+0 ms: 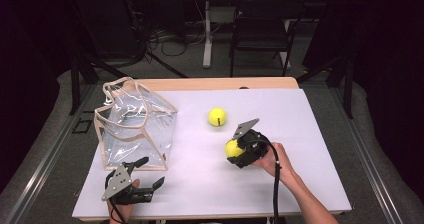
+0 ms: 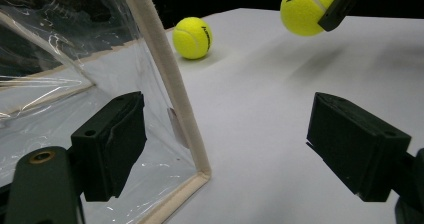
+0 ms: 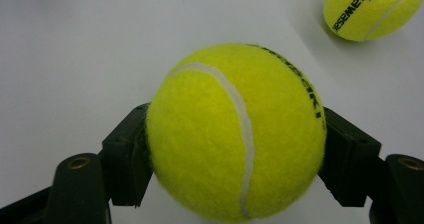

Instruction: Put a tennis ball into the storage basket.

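Note:
My right gripper (image 1: 236, 151) is shut on a yellow tennis ball (image 1: 231, 147) and holds it slightly above the white table, right of centre. In the right gripper view this ball (image 3: 235, 134) sits squeezed between both black jaws. A second tennis ball (image 1: 217, 117) rests on the table just beyond it, and appears in the other views too (image 3: 372, 9) (image 2: 192, 37). A clear plastic bag with beige trim (image 1: 135, 121) stands at the left. My left gripper (image 1: 150, 172) is wide open near the bag's front corner (image 2: 167, 89), holding nothing.
The white table top (image 1: 310, 134) has free room at the right and front. A wooden strip (image 1: 220, 83) runs along its far edge. Beyond the table stand a black folding chair (image 1: 262, 29) and a white table leg (image 1: 207, 34).

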`<act>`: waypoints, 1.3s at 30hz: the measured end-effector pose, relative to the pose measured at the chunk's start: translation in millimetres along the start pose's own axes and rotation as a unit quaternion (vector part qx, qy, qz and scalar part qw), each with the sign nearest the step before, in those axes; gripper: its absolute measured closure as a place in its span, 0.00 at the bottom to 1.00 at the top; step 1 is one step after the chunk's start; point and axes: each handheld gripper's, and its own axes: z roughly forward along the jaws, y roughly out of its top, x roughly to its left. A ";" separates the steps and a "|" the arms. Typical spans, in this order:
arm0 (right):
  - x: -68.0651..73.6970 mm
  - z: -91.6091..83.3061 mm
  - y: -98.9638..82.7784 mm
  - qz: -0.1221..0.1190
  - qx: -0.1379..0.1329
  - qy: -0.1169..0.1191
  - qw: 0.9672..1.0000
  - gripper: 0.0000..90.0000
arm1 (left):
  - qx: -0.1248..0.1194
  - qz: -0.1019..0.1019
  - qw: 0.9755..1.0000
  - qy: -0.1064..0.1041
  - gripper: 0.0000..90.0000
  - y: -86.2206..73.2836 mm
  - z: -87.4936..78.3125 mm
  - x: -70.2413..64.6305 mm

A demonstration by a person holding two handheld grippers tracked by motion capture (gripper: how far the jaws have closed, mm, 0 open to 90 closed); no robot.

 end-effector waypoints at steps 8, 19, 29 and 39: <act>-0.5 5.0 8.2 -0.006 -0.002 0.006 1.000 0.29 | 0.000 -0.002 1.000 -0.001 0.17 -0.4 0.1 0.6; -1.3 9.6 18.9 -0.015 -0.003 0.010 1.000 0.29 | -0.002 0.000 1.000 -0.002 0.17 0.0 0.0 0.2; -1.9 11.4 26.3 -0.021 -0.005 0.012 1.000 0.29 | -0.003 -0.003 1.000 -0.002 0.17 0.0 -0.3 0.0; -2.0 14.9 34.0 -0.025 -0.006 0.014 1.000 0.29 | -0.002 -0.002 1.000 -0.002 0.17 0.6 0.1 -0.2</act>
